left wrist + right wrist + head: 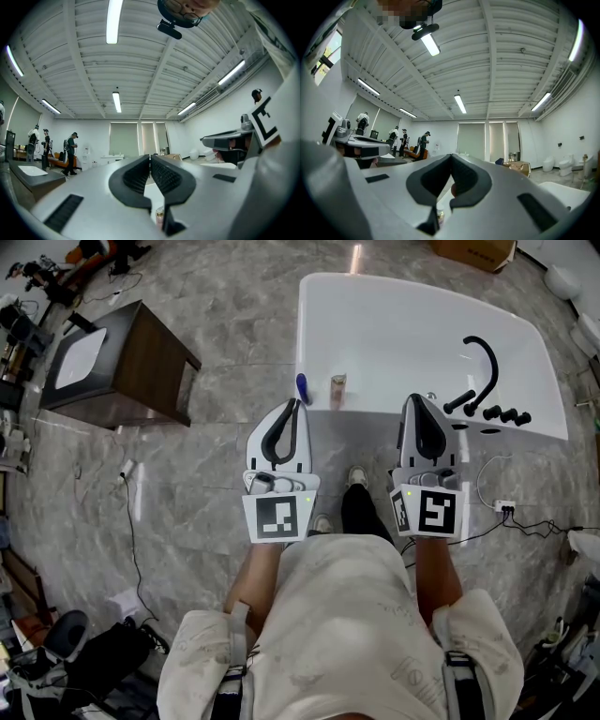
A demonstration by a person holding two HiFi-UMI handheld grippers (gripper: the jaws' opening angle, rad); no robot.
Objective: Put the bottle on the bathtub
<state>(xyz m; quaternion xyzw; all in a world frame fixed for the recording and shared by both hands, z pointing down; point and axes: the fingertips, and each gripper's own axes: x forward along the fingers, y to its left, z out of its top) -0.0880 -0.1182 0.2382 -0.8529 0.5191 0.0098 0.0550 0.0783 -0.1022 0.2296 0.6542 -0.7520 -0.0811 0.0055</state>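
Grey marble floor point(216, 315) all round, with a white bathtub point(394, 324) straight ahead of both sets of jaws. Left gripper point(294, 407) held level, jaws closed pad against pad, nothing caught between them. Right gripper point(415, 405) closed as well, tips meeting, empty.

Small bottle point(337, 390) upright on the near flat rim of the bathtub, just beyond the tips of the left jaws and a little to their right, farther off to the left of the right jaws, touching neither. Seen again in the left gripper view, low beneath the closed jaws, only the capped top showing.

Slim blue thing point(302, 387) on the rim's edge right at the tips of the left jaws, just left of the bottle; too small to tell what.

Black curved tap point(483, 357) with a row of black knobs point(502, 414) on the rim, ahead of the right jaws and to their right. Dark wooden cabinet point(141, 362) well off to the left of the left jaws. Cardboard box point(473, 251) on the floor past the far side of the bathtub.

Standing people point(71, 146) far beyond the jaws in both gripper views, under long ceiling lights point(114, 21).
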